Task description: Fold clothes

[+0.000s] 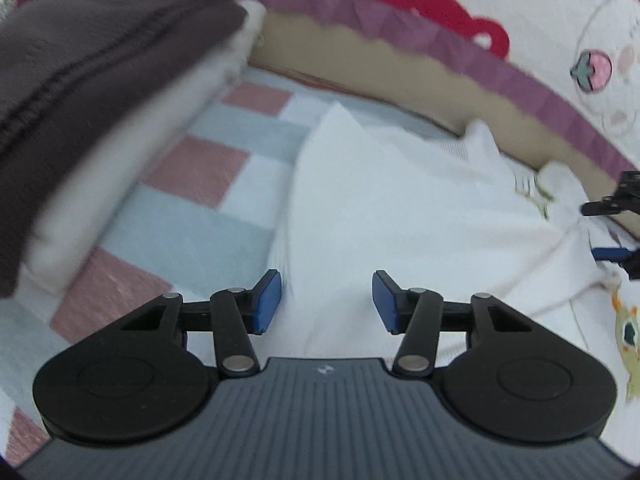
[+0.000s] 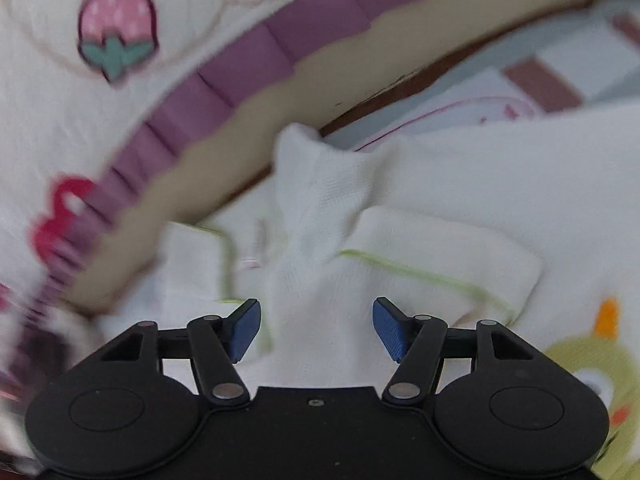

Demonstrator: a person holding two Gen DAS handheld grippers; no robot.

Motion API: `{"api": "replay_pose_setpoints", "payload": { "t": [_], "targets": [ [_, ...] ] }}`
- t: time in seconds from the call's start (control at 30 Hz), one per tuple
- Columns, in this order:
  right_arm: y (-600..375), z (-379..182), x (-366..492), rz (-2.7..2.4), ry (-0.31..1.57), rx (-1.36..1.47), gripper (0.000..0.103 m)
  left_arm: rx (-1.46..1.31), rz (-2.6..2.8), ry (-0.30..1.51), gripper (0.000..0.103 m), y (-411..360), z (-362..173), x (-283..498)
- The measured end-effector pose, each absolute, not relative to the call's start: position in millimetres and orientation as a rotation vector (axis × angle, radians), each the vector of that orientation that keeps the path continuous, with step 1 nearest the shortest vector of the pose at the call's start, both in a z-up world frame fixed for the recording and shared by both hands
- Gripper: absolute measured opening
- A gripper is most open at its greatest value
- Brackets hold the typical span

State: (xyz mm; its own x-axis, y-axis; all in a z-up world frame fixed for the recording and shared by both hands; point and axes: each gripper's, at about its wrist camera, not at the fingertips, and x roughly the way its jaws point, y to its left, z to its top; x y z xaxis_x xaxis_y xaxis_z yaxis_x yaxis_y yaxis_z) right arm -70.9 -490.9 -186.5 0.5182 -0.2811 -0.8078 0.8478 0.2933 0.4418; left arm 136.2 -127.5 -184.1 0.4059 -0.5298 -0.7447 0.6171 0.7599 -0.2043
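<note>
A white garment lies spread on the checked bedsheet; a green cartoon print shows at its lower right. My left gripper hovers open over the garment's near left part, with nothing pressed between its blue pads. My right gripper is open too, above a raised ridge of the white garment by its green-trimmed collar. The fabric runs between the pads and they stand clear of it. In the left wrist view the right gripper shows at the far right edge, over the garment's right side.
A folded stack sits at the left, a dark brown garment on top of a white one. A white quilt with a purple ruffle and strawberry prints borders the far side, with a tan band below it.
</note>
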Motion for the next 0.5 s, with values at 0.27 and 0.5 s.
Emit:
{"api": "replay_pose_setpoints", "payload": {
  "t": [0.27,0.5],
  "targets": [
    [-487.1,-191.6,-65.3,-0.759,0.700,0.783,0.002,0.155,-0.721,0.857,0.053,-133.0,-188.1,130.3],
    [-431.4,-131.2,-144.1,-0.620,0.344,0.569,0.003,0.172,-0.688,0.856,0.053,-134.5,-187.5,132.0]
  ]
}}
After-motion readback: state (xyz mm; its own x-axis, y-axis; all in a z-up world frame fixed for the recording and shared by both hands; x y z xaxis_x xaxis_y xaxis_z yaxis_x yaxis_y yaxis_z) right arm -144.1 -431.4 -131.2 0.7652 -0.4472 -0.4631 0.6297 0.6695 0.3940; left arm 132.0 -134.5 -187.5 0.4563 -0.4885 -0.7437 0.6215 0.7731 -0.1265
